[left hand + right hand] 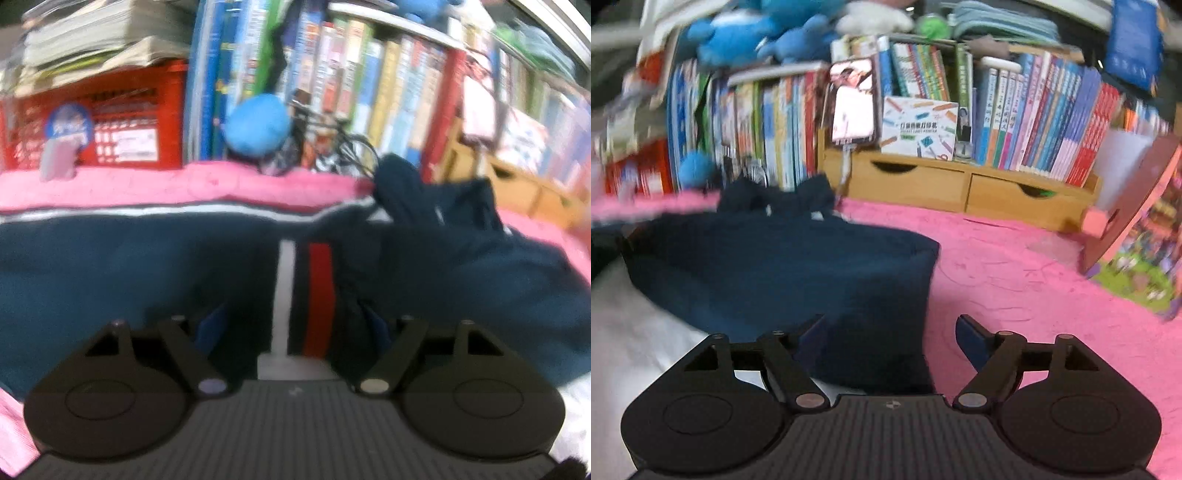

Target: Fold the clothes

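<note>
The dark navy fabric garment (129, 266), with 1 white and 1 red stripe (320, 295), lay spread across the pink fuzzy blanket (1015, 258) covering the surface, its far right part bunched up in front of the crowded bookshelf (1034, 122). The left gripper (295, 328) had its jaws spread, with striped cloth lying between them. The right gripper (890, 332) also had its jaws spread, straddling the garment's near right edge. The cloth looked soft, light and floppy, likely to sag and drag on the blanket; hems and corners seemed the surest places to pinch.
</note>
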`<state>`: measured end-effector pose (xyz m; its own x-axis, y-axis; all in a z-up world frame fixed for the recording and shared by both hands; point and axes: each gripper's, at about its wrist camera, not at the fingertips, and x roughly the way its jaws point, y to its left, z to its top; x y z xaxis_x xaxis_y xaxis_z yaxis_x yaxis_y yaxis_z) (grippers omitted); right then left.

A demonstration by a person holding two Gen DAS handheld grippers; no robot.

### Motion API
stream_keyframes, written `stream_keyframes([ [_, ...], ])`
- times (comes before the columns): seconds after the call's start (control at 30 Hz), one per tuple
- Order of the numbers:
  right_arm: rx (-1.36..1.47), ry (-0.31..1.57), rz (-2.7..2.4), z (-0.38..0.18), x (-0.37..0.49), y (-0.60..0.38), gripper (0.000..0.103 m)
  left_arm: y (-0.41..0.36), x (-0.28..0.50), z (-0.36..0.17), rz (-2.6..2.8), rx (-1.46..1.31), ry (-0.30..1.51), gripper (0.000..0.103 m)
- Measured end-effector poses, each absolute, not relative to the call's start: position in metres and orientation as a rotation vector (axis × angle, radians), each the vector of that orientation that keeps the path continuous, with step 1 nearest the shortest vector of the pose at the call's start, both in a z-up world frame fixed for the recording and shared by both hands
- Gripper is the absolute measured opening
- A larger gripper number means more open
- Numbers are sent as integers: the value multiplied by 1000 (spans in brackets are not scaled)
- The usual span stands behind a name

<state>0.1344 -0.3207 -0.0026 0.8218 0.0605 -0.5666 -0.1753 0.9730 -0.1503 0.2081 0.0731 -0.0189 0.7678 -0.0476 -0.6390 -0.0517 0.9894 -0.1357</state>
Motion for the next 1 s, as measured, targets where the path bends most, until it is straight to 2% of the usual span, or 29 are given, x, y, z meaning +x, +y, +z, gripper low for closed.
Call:
stream_keyframes([
  [0.13,-256,595,143,-5,131,-306,77,79,207,-20,3,-157,710,81],
  [0.3,-295,600,201,-10,137,-280,72,63,206,-34,20,-34,680,93],
  [0.6,-226,676,211,-42,151,-273,74,63,208,-36,38,-24,695,100],
  [0.67,-217,679,188,-34,147,-280,74,64,209,-36,44,-26,699,101],
  [0.87,-248,535,114,18,82,-329,78,64,209,-37,47,-27,701,102],
  [1.0,-283,449,33,58,19,-366,89,65,209,-36,47,-27,701,102],
])
